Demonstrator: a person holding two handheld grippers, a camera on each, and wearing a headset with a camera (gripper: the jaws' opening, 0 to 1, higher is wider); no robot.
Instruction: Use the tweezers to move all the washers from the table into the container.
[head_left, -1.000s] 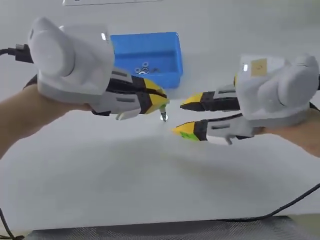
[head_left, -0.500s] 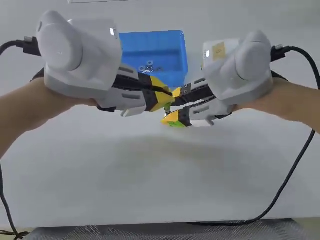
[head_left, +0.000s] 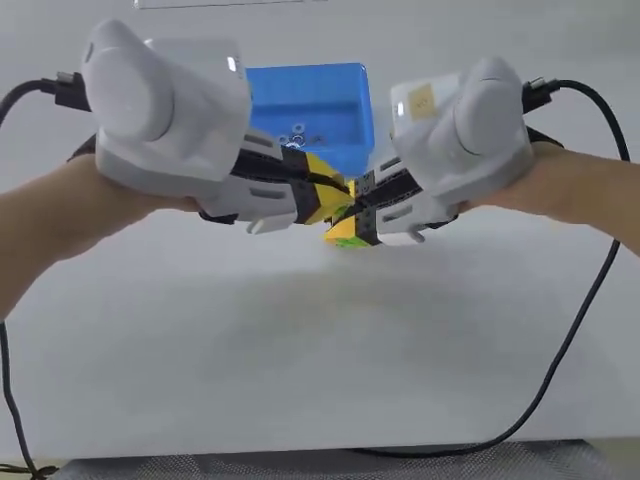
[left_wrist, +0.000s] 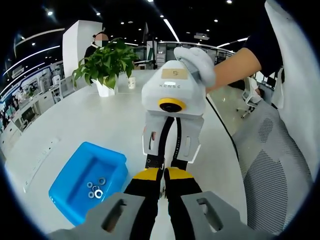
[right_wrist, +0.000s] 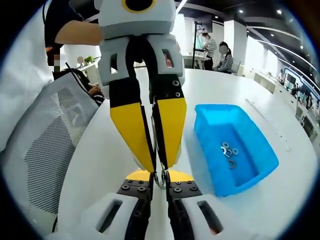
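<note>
Over the white table, my left gripper (head_left: 338, 200) and my right gripper (head_left: 346, 226) meet tip to tip just in front of the blue container (head_left: 330, 80). In the right gripper view, the left gripper's (right_wrist: 159, 167) yellow jaws are pressed on thin metal tweezers (right_wrist: 159, 179). My right gripper (right_wrist: 159, 182) is shut around the tweezers' tip. In the left gripper view, my left gripper (left_wrist: 163, 176) is shut, facing the right gripper (left_wrist: 163, 162). Several washers (head_left: 296, 132) lie inside the container (right_wrist: 260, 167) (left_wrist: 70, 185).
A black cable (head_left: 590, 290) loops from the right gripper across the table to its near edge (head_left: 320, 448). A mesh chair (left_wrist: 272, 170) stands by the table. A potted plant (left_wrist: 106, 65) sits at the far end, with people (right_wrist: 220, 55) beyond.
My right gripper moved left until its tips met the left gripper's, and its jaws went from open to shut on the tweezers. The left gripper stayed roughly in place.
</note>
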